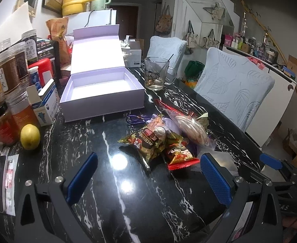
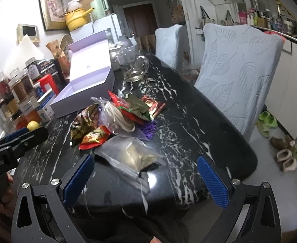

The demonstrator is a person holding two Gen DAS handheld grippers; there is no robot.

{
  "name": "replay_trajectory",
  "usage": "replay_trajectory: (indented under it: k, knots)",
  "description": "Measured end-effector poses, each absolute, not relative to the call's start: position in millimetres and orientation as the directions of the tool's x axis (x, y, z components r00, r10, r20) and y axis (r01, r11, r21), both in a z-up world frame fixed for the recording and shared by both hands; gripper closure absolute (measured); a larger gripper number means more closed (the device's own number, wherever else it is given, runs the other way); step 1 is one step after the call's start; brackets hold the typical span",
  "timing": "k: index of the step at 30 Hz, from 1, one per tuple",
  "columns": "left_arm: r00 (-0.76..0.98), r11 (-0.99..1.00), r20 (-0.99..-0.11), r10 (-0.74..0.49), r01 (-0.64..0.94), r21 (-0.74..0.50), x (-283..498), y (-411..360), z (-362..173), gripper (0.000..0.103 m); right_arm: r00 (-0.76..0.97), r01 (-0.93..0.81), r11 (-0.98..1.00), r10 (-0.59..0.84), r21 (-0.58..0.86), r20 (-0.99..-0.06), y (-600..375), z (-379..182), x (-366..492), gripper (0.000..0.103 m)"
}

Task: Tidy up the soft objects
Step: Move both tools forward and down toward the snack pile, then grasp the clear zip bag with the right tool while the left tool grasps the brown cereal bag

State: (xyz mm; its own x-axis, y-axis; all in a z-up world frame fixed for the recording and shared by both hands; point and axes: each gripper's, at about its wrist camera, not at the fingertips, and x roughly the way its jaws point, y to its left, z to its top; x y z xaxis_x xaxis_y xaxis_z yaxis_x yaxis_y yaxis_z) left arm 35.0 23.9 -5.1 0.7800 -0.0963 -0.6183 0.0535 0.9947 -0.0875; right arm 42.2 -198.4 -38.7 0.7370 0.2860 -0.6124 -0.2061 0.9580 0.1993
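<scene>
Soft stuff is a heap of snack packets [image 1: 160, 139] mid-table on the black marble table [image 1: 107, 182], just near of the open white box [image 1: 101, 93]. Box is empty inside as far as I see, lid flipped up at the far side.

In the heap: a dark brown-gold packet [image 1: 146, 143] at the near left, a red packet [image 1: 178, 156] touching it on the right, a clear bag of pale biscuits [image 1: 191, 129] behind those. A clear zip bag [image 2: 132, 154] with something pale in it lies nearest to me, just right of the red packet. Purple fringe thing [image 2: 148, 130] pokes out from under the pile.

Left gripper [image 1: 148, 174] hovers low over bare table, near side of the heap, fingers spread wide, nothing between them. Right gripper [image 2: 146, 176] is released too, jaws wide apart, with the zip bag lying just ahead between the finger lines; not touching it.

Step, I judge: the very start, first pick not yet made, nothing in the box. Next move calls for me to push the right gripper forward and down onto the zip bag, pinching a raised fold since it lies flat and slippery, then carry it far-left to the box. Left could take the brown-gold packet.

Clutter around: glass mug [image 1: 158, 75] right of the box, jars [image 1: 12, 77] and a lemon [image 1: 30, 136] on the left edge, so I keep the carry path low and clear of the mug.
</scene>
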Motion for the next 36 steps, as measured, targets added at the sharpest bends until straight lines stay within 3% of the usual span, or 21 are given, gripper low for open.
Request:
replay_trajectory:
  k: [14,23,25,30,36]
  knots:
    - [0.721,0.987,-0.675,-0.158,0.094,-0.131,79,41,-19,0.0,0.674,-0.34,0.914,0.402,0.222,-0.62,-171,-55,84,0.0]
    - [0.684,0.986,-0.71,-0.169,0.124,-0.114,101,45,-29,0.0,0.6,-0.424,0.887,0.428,0.185,-0.675,-153,-73,103,0.0]
    - [0.682,0.985,-0.711,-0.173,0.135,-0.11,105,44,-30,0.0,0.582,-0.434,0.882,0.43,0.183,-0.69,-150,-76,106,0.004]
    - [0.67,0.979,-0.715,-0.2,0.161,-0.123,117,42,-32,0.0,0.58,-0.454,0.877,0.423,0.155,-0.696,-148,-77,107,0.027]
    - [0.646,0.968,-0.722,-0.246,0.205,-0.146,129,35,-37,0.0,0.551,-0.452,0.864,0.466,0.221,-0.692,-161,-75,107,0.052]
